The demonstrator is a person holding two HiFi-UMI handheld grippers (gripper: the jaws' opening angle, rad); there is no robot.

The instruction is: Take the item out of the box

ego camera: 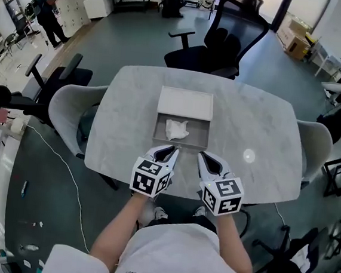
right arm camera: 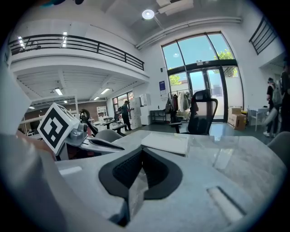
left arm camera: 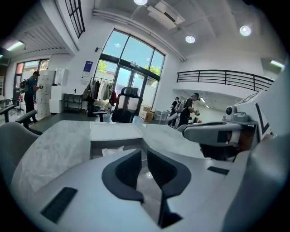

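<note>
An open grey box stands mid-table with a crumpled white item lying inside it. Its white lid lies flat just behind. My left gripper and right gripper hover side by side at the box's near wall, both shut and holding nothing. In the left gripper view my jaws point at the box; the item shows just above its near wall. In the right gripper view the shut gripper faces the lid, with the left gripper beside it.
The marble-look table has grey chairs at its left and right and a black office chair behind. A person stands far off at the back left. Cables run over the floor at the left.
</note>
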